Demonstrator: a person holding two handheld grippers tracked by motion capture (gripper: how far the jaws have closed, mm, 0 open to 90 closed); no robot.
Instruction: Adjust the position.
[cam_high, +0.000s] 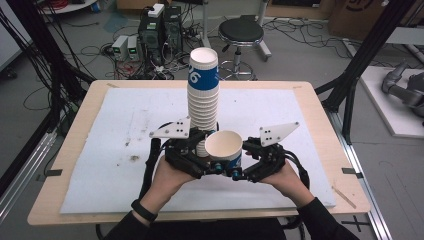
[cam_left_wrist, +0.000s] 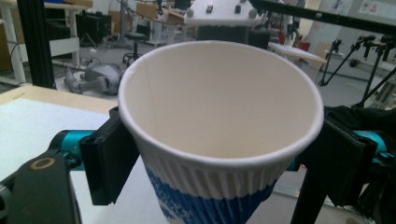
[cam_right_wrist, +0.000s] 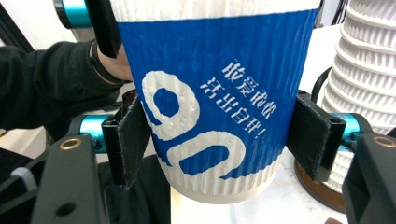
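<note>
Right gripper pinching a light, crushable paper cup low on its ribbed blue sleeve, just before the cup stack (left gripper slackened under the rim).

A: What carries everything here?
B: A wooden desk, with a white sheet spread over most of its top
A: And what stands right on that sheet?
B: A tall stack of paper cups, upright near the middle; some dark smudges mark the left part
</note>
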